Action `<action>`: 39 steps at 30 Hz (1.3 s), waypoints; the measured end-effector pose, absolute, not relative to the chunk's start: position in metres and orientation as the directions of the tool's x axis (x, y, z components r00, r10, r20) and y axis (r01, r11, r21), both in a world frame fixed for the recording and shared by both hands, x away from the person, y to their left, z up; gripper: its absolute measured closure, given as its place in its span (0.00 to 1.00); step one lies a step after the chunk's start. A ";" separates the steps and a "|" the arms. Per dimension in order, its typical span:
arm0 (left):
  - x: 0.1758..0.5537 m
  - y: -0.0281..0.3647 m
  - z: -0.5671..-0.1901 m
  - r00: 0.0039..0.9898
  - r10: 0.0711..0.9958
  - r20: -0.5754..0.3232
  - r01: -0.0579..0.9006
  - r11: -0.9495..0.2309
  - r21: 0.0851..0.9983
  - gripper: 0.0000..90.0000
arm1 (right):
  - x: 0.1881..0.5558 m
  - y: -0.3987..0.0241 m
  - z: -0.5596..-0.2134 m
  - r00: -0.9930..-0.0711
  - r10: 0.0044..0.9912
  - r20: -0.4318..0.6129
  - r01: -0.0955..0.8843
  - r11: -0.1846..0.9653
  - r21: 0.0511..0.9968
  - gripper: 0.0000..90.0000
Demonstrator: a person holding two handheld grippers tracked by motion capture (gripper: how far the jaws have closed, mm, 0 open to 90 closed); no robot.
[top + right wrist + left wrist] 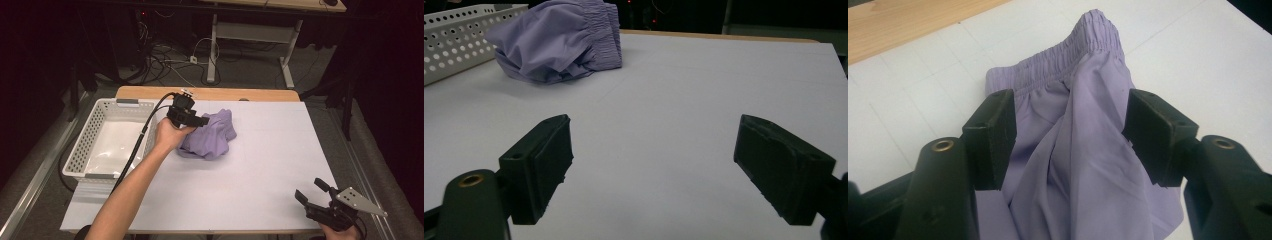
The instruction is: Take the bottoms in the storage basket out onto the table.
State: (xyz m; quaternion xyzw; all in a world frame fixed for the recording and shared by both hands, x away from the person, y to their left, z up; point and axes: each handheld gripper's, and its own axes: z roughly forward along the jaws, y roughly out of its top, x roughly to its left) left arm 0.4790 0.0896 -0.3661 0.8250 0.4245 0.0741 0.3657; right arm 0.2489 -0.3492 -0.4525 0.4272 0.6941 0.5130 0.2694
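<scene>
At the left side of the table [260,170] stands a white basket [90,131] with perforated walls; its pale floor is bare and nothing lies in it. Its near corner also shows in the right gripper view [454,42], just beside the cloth.

Just to the right of the basket, on the white tabletop, lies a crumpled pair of purple shorts [212,134]. They sit in a loose heap near the far middle of the table, outside the basket. In the left gripper view the gathered elastic waistband [1068,50] points away from the camera, and the smooth fabric [1083,170] bunches up toward the jaws.

The left gripper [200,120] is held over the left edge of the shorts, its hand [169,134] wrapped around the body and the forearm reaching in from the bottom edge, angled up and to the right. A black cable [140,142] trails from it across the basket's rim. Its jaws stand apart, with a fold of the shorts rising between them; the pads do not press on the cloth.

At the near right corner, well apart from the shorts, the right gripper [312,194] rests low over the table, pointing left and away. Its jaws are wide apart with only bare tabletop between them [651,170].
</scene>
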 end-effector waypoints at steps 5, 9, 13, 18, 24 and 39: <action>0.478 0.093 -0.363 0.626 0.758 -0.183 0.642 -0.369 0.672 0.41 | 0.249 -0.350 -0.453 -0.490 0.869 0.067 0.317 0.106 0.943 0.18; 0.477 0.096 -0.360 0.627 0.758 -0.179 0.644 -0.375 0.667 0.41 | 0.249 -0.349 -0.453 -0.490 0.869 0.067 0.317 0.106 0.942 0.18; 0.474 0.100 -0.356 0.629 0.757 -0.176 0.643 -0.380 0.665 0.41 | 0.249 -0.349 -0.453 -0.489 0.869 0.067 0.318 0.106 0.942 0.18; 0.471 0.104 -0.351 0.631 0.756 -0.173 0.635 -0.376 0.675 0.41 | 0.249 -0.350 -0.453 -0.490 0.869 0.067 0.317 0.106 0.943 0.18; 0.468 0.108 -0.347 0.637 0.753 -0.164 0.629 -0.385 0.675 0.41 | 0.249 -0.349 -0.452 -0.489 0.870 0.067 0.317 0.106 0.942 0.18; 0.461 0.121 -0.335 0.639 0.751 -0.166 0.617 -0.371 0.694 0.40 | 0.249 -0.349 -0.453 -0.488 0.870 0.068 0.318 0.105 0.942 0.18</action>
